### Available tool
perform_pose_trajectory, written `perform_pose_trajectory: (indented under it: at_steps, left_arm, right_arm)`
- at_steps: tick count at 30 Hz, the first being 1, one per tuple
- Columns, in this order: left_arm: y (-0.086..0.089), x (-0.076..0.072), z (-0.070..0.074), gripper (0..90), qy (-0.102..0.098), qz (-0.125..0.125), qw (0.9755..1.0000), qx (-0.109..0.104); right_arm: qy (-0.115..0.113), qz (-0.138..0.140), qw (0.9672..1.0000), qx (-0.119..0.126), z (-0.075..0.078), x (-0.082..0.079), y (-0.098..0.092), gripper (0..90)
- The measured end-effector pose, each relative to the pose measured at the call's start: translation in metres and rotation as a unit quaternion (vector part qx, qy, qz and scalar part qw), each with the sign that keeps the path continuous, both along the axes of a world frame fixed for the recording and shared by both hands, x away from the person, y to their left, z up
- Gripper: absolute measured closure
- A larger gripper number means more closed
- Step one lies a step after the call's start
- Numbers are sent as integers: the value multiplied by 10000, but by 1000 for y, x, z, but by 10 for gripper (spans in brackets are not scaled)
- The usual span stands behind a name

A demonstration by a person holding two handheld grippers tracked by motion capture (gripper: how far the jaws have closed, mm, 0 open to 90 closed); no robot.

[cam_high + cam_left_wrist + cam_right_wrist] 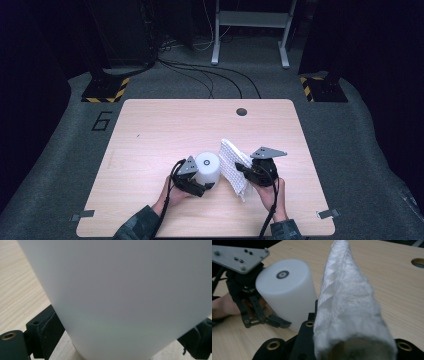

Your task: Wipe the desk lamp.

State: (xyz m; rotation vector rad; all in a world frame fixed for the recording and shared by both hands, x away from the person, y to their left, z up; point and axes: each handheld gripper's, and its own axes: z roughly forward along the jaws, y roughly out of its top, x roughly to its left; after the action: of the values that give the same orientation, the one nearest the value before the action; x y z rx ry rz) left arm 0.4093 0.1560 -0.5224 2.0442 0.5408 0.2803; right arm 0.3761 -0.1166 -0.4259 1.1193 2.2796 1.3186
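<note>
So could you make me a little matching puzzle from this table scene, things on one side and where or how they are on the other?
Things:
1. white cylinder
2. white cloth
3. round hole
4. left gripper

Descriptions:
a. in the table's far edge area
b. jaws either side of the cylinder
c. upright on the table
d. pinched in the right gripper, lifted

Pairs: 1-c, 2-d, 3-a, 4-b
</note>
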Motion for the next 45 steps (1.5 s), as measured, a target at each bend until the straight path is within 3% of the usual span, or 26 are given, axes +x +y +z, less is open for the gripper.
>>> perform_pose_trajectory:
  at_steps: [10,18,25,31,45]
  left_arm:
    - [0,0,0,74,-12,-29,10000,49]
    - [0,0,0,75,-41,-24,10000,74]
    - [0,0,0,75,-94,-31,9999,90]
    - [0,0,0,76,-90,-34,9999,72]
    - [0,0,-1,76,-135,-28,9999,79]
  right_arm:
    - [-110,427,9988,214,18,3,24,845]
    - [-113,572,9979,297,27,6,40,846]
    - [-13,745,9969,233,21,11,55,847]
    - [83,730,9972,112,10,17,62,851]
    - [83,603,9980,153,9,32,68,854]
